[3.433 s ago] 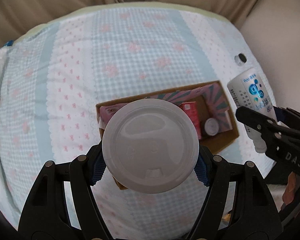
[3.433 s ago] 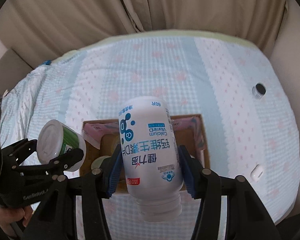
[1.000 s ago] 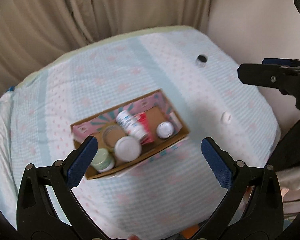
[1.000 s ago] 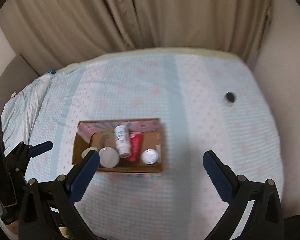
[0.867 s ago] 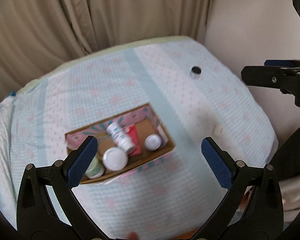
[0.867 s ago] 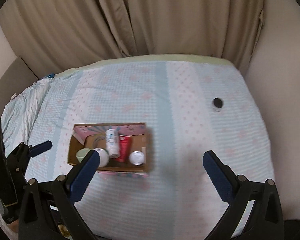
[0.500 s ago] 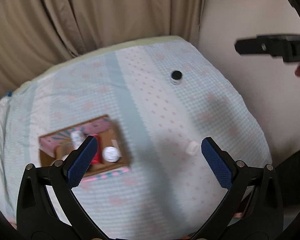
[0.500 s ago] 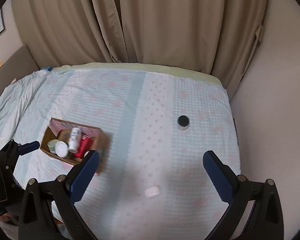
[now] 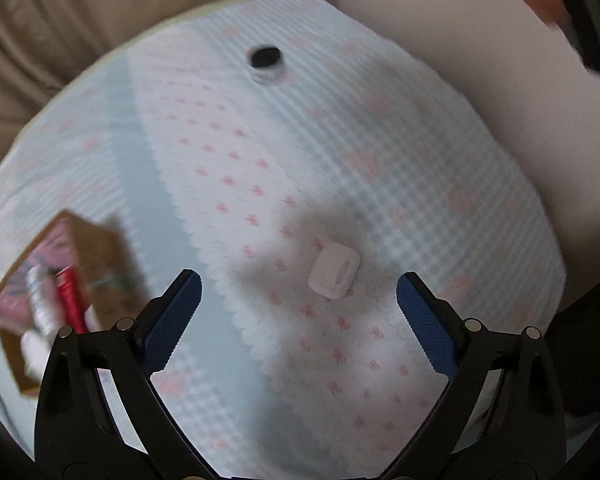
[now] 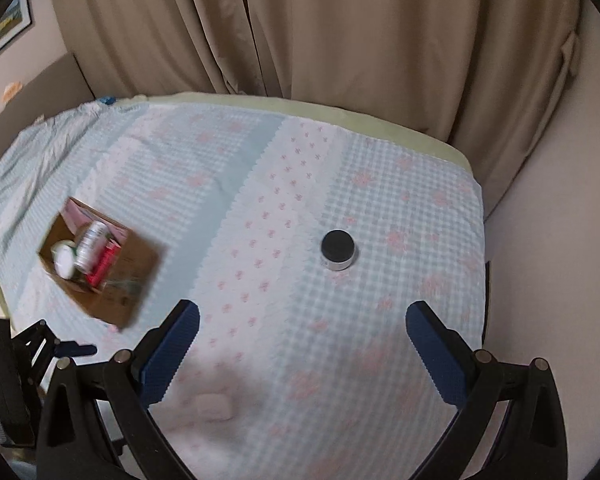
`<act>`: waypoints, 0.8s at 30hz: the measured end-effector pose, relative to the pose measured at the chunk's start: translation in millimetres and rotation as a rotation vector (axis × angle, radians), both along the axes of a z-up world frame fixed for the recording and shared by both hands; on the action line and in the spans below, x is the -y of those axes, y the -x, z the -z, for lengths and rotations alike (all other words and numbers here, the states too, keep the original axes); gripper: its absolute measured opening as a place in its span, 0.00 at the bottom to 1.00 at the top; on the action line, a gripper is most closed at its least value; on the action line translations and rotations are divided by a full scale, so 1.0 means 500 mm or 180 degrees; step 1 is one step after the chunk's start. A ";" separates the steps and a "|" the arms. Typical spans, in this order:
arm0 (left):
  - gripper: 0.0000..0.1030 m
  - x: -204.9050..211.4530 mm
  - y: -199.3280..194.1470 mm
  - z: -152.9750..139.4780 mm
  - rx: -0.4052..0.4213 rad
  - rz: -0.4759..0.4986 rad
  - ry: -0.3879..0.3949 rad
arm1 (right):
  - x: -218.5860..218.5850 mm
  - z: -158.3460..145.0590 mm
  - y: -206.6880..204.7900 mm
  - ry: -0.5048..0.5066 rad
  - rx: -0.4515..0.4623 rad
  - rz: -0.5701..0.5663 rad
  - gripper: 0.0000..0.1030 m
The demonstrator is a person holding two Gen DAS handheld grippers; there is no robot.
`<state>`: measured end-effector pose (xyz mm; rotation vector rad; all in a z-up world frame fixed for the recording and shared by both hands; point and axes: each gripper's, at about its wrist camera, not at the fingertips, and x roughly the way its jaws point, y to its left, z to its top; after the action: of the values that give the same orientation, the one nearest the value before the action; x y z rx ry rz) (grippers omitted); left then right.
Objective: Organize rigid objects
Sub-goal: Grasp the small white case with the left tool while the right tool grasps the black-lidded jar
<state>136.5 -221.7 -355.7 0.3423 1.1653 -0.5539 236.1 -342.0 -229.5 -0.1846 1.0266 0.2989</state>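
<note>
My left gripper (image 9: 298, 286) is open and empty, just above and in front of a small white case (image 9: 334, 273) lying on the checked bedspread. My right gripper (image 10: 302, 314) is open and empty, short of a small jar with a black lid (image 10: 338, 255), which also shows far off in the left wrist view (image 9: 265, 60). The white case is blurred in the right wrist view (image 10: 214, 406), low between the fingers. A cardboard box (image 10: 138, 270) at the left holds several bottles and a red pack; it also shows in the left wrist view (image 9: 108, 248).
The bedspread (image 10: 260, 184) covers a bed that ends at beige curtains (image 10: 300, 32) behind and a pale wall (image 10: 548, 240) on the right. The left gripper's body (image 10: 16, 364) shows at the lower left of the right wrist view.
Both grippers let go of their bottles into the box, opened, and swung right. The left one has closed in on the white case; the right one has neared the black-lidded jar.
</note>
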 end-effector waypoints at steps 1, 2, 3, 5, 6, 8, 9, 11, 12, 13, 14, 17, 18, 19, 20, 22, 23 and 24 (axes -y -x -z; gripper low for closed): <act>0.93 0.014 -0.002 0.035 -0.0018 0.0075 -0.0018 | 0.006 0.021 -0.011 0.0011 0.0007 -0.0038 1.00; 0.93 0.020 -0.003 0.054 -0.0030 0.0117 -0.0030 | 0.012 0.048 -0.023 0.0017 0.0015 -0.0088 1.00; 0.88 0.030 -0.007 0.078 -0.0046 0.0166 -0.0051 | 0.019 0.075 -0.035 0.0016 0.0009 -0.0142 1.00; 0.81 0.046 -0.015 0.125 -0.0113 0.0251 -0.0102 | 0.028 0.135 -0.059 0.0004 -0.0019 -0.0290 1.00; 0.81 0.054 -0.017 0.144 -0.0154 0.0278 -0.0120 | 0.031 0.157 -0.068 0.0012 -0.0033 -0.0356 1.00; 0.78 0.066 -0.021 0.181 -0.0240 0.0329 -0.0128 | 0.031 0.202 -0.084 0.0068 -0.0045 -0.0495 1.00; 0.75 0.069 -0.022 0.195 -0.0265 0.0345 -0.0137 | 0.032 0.225 -0.094 0.0086 -0.0051 -0.0566 1.00; 0.72 0.077 -0.025 0.222 -0.0299 0.0386 -0.0160 | 0.032 0.258 -0.110 0.0084 -0.0069 -0.0672 1.00; 0.72 0.081 -0.024 0.232 -0.0313 0.0409 -0.0171 | 0.031 0.277 -0.119 0.0092 -0.0068 -0.0731 1.00; 0.71 0.084 -0.024 0.242 -0.0326 0.0430 -0.0181 | 0.030 0.292 -0.127 0.0107 -0.0080 -0.0771 1.00; 0.71 0.086 -0.025 0.248 -0.0337 0.0440 -0.0181 | 0.029 0.307 -0.135 0.0125 -0.0102 -0.0810 1.00; 0.62 0.091 -0.024 0.266 -0.0391 0.0486 -0.0177 | 0.026 0.344 -0.160 0.0151 -0.0135 -0.0909 0.97; 0.61 0.093 -0.023 0.271 -0.0388 0.0499 -0.0184 | 0.026 0.356 -0.168 0.0150 -0.0148 -0.0925 0.97; 0.61 0.095 -0.023 0.273 -0.0382 0.0513 -0.0187 | 0.026 0.364 -0.175 0.0147 -0.0154 -0.0930 0.97; 0.61 0.095 -0.023 0.275 -0.0373 0.0523 -0.0179 | 0.027 0.372 -0.185 0.0125 -0.0161 -0.0930 0.97; 0.60 0.096 -0.026 0.277 -0.0375 0.0529 -0.0152 | 0.030 0.382 -0.200 0.0085 -0.0160 -0.0907 0.97; 0.59 0.097 -0.028 0.278 -0.0382 0.0529 -0.0141 | 0.031 0.386 -0.207 0.0080 -0.0157 -0.0895 0.97; 0.58 0.096 -0.030 0.278 -0.0387 0.0528 -0.0139 | 0.031 0.392 -0.215 0.0071 -0.0153 -0.0883 0.97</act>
<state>151.4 -270.0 -495.0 0.4507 1.2746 -0.7027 343.7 -357.4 -425.7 -0.3427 1.0529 0.5458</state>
